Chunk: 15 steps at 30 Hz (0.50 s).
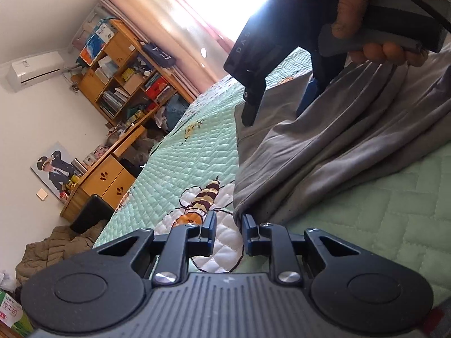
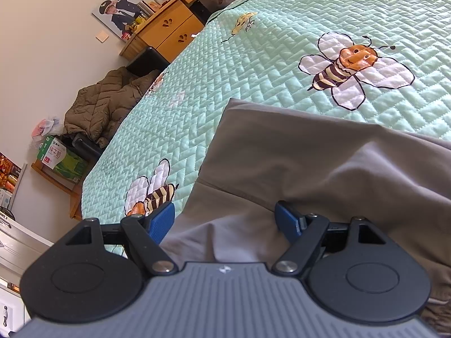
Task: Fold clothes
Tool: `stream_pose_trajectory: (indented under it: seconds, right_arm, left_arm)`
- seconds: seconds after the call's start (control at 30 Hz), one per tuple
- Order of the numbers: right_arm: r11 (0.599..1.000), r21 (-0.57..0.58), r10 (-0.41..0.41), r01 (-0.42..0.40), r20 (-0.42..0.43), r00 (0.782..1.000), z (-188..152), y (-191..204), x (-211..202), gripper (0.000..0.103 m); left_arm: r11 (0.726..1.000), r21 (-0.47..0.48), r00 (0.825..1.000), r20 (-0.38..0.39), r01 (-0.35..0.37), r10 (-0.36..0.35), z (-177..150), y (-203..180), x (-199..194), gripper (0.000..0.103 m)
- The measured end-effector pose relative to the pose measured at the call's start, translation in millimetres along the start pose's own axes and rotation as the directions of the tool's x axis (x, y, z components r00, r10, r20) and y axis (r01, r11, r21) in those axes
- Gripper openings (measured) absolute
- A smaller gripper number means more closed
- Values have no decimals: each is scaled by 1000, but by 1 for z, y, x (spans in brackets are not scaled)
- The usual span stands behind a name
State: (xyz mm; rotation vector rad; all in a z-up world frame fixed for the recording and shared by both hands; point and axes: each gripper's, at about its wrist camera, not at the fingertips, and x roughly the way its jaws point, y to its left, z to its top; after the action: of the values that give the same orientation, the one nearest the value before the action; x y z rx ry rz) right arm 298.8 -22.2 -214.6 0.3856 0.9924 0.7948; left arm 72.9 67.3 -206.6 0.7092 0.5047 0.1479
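Grey garment (image 2: pixel 324 163) lies rumpled on green quilted bedspread (image 2: pixel 282 14) w/ bee print, one corner toward the desk side. Left gripper (image 1: pixel 229 232): jaws parted narrowly, nothing clamped, tips just at garment's near corner. Right gripper (image 2: pixel 224 219): jaws wide, straddling a raised fold of cloth, not closed on it. Fabric looks thin, soft, light; will drape and sag, likely slides on quilt. Recommend pinching at hem corners/seam edges, both layers together, lifting evenly to avoid bunching.
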Motion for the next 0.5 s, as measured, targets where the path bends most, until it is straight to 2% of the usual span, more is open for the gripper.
stream_pose_trajectory:
  seconds: [0.17, 0.3, 0.43, 0.5]
  right_arm:
    - [1000, 3, -1, 1, 1, 1000, 0, 0, -1, 79]
    - [1000, 4, 0, 0, 5, 1000, -1, 1, -1, 79]
    - [1000, 8, 2, -2, 8, 1000, -1, 0, -2, 79]
    - [1000, 8, 2, -2, 9, 1000, -1, -1, -2, 79]
  left_arm:
    - [1000, 1, 1000, -5, 1, -1, -4, 1, 1, 22]
    - [1000, -1, 1000, 0, 20, -20, -7, 0, 1, 7]
    - [999, -20, 999, -5, 41, -41, -7, 3, 4, 0]
    - [998, -38, 999, -3, 54, -55, -7, 5, 5, 0]
